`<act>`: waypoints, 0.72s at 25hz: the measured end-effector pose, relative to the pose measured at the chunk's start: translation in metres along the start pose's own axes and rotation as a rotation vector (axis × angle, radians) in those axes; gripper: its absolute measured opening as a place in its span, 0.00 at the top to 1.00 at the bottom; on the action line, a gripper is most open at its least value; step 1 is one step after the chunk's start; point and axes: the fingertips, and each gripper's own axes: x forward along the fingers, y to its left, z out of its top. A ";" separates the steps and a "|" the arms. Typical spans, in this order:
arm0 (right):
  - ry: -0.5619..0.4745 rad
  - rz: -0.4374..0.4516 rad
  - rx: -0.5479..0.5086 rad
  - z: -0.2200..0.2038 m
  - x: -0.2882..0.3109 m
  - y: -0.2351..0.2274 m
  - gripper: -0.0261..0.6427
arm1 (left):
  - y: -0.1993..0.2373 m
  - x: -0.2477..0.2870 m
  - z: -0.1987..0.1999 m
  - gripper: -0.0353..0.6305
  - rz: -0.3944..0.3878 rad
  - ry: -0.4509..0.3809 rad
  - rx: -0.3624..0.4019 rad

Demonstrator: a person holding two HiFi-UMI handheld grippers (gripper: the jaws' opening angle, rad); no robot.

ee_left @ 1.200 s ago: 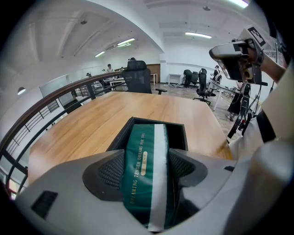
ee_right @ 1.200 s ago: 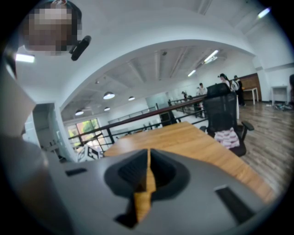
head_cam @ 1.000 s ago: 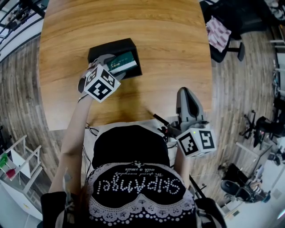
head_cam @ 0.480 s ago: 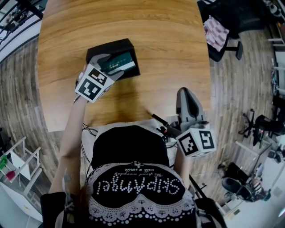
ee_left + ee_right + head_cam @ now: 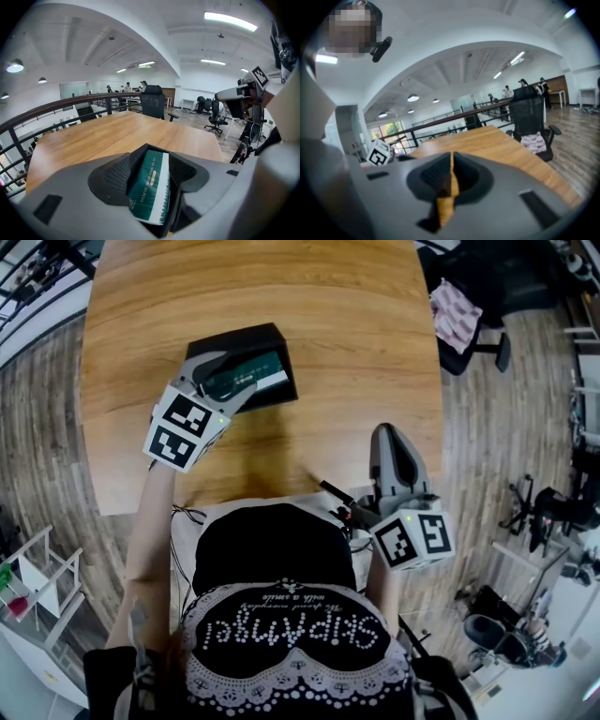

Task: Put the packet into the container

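A dark green packet (image 5: 246, 379) with a white edge lies inside the black container (image 5: 272, 337) on the wooden table (image 5: 328, 296). My left gripper (image 5: 222, 381) reaches over the container's near left corner; its jaws are closing but stand wide. In the left gripper view the packet (image 5: 150, 185) shows in the gap between the pads (image 5: 117, 176), which do not press on it. My right gripper (image 5: 392, 442) hangs off the table's near edge beside the person's body, shut with nothing in it; in the right gripper view (image 5: 451, 176) only a thin slit shows.
An office chair (image 5: 459, 306) with a pink cloth stands off the table's far right corner. A white shelf (image 5: 37, 587) stands on the floor at the lower left. The table's near edge runs just in front of the person's body.
My left gripper has drawn back toward the near left, away from the container. The packet stays lying in the container. The right gripper has not moved.
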 end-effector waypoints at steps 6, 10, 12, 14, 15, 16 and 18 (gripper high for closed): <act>-0.015 -0.007 -0.009 0.006 -0.001 -0.002 0.90 | 0.004 -0.027 0.021 0.69 0.074 -0.123 -0.085; -0.028 -0.021 -0.019 0.010 -0.007 -0.004 0.90 | 0.012 -0.046 0.028 0.80 0.159 -0.173 -0.095; -0.038 -0.027 -0.025 0.014 -0.013 -0.006 0.90 | 0.014 -0.056 0.035 0.84 0.197 -0.203 -0.106; -0.046 -0.031 -0.029 0.017 -0.017 -0.008 0.90 | 0.016 -0.063 0.040 0.85 0.219 -0.228 -0.118; -0.047 -0.032 -0.030 0.017 -0.018 -0.008 0.90 | 0.017 -0.066 0.042 0.86 0.229 -0.240 -0.121; -0.048 -0.034 -0.031 0.017 -0.018 -0.008 0.90 | 0.019 -0.068 0.043 0.87 0.238 -0.251 -0.123; -0.049 -0.037 -0.034 0.017 -0.019 -0.009 0.90 | 0.021 -0.073 0.046 0.88 0.252 -0.270 -0.127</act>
